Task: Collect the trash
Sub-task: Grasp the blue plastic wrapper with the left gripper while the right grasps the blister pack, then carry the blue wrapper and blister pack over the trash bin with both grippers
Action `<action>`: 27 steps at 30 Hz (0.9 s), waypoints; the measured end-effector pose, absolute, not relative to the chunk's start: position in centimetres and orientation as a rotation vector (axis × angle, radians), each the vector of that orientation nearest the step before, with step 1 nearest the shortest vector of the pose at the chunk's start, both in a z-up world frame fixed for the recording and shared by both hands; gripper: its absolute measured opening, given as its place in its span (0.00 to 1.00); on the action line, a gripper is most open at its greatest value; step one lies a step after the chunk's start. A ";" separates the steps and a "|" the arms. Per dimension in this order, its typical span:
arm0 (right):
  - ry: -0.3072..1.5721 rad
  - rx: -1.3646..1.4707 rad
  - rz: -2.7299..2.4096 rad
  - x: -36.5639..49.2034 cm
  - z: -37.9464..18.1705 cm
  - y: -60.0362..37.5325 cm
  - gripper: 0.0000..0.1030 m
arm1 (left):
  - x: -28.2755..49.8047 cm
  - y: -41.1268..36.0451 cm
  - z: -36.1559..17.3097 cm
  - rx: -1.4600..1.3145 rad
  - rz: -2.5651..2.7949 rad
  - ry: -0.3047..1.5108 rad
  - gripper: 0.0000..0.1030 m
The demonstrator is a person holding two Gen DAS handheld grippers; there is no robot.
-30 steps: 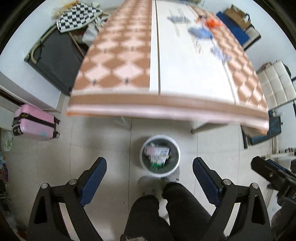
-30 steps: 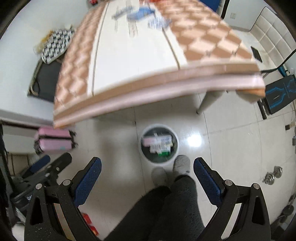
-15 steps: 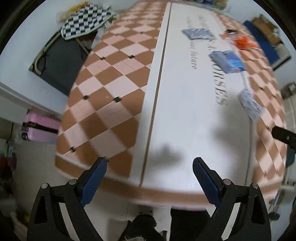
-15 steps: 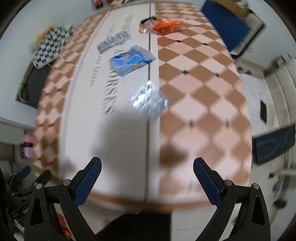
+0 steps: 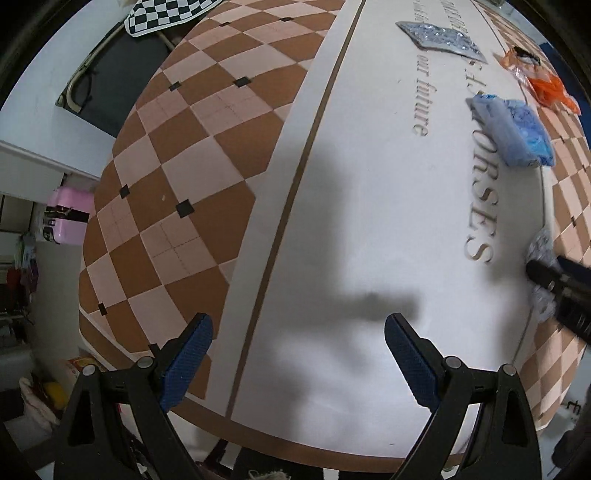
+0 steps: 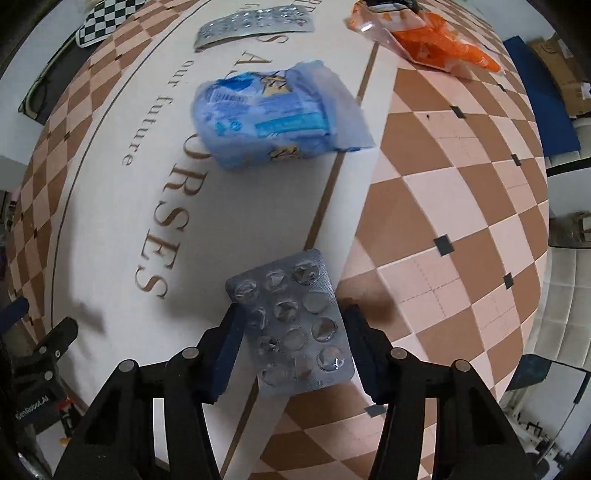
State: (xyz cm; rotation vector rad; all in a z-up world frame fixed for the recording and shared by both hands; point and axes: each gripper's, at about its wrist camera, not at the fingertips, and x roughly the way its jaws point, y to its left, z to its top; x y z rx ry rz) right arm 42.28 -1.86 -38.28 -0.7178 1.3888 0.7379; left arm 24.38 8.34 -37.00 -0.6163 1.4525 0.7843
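A silver pill blister pack [image 6: 295,325] lies on the table between the fingers of my right gripper [image 6: 291,325], whose jaws have closed in to its edges. Beyond it lie a blue plastic wrapper [image 6: 273,118], an orange wrapper [image 6: 428,40] and a second blister pack [image 6: 251,26]. My left gripper [image 5: 297,332] is open and empty over the bare white part of the table. In the left wrist view the blue wrapper [image 5: 513,129], orange wrapper [image 5: 543,81], far blister pack [image 5: 439,37] and near blister pack [image 5: 541,247] show at right.
The table [image 5: 184,177] has a checkered brown and pink cloth with a white middle strip. A pink suitcase [image 5: 68,219] stands on the floor at left. A white padded chair [image 6: 561,317] is right of the table.
Both grippers rose from above the floor bin to over the table. My right gripper came down around the near blister pack and its jaws narrowed onto it.
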 end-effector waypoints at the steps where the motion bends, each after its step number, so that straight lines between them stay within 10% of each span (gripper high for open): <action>1: 1.392 -0.707 0.747 42.3 -38.2 -2.1 0.54 | 25.0 8.4 -36.6 -0.613 0.782 1.449 0.92; 16: 1.454 -0.289 0.560 56.1 -35.2 -11.6 0.55 | 40.8 9.4 -35.1 -0.707 0.561 1.323 0.90; 21: 1.438 -0.259 0.537 58.1 -34.8 -12.1 0.55 | 43.8 9.0 -37.1 -0.727 0.524 1.367 0.30; 27: 1.421 -0.228 0.553 56.7 -33.4 -12.5 0.55 | 42.9 8.5 -35.0 -0.653 0.548 1.333 0.12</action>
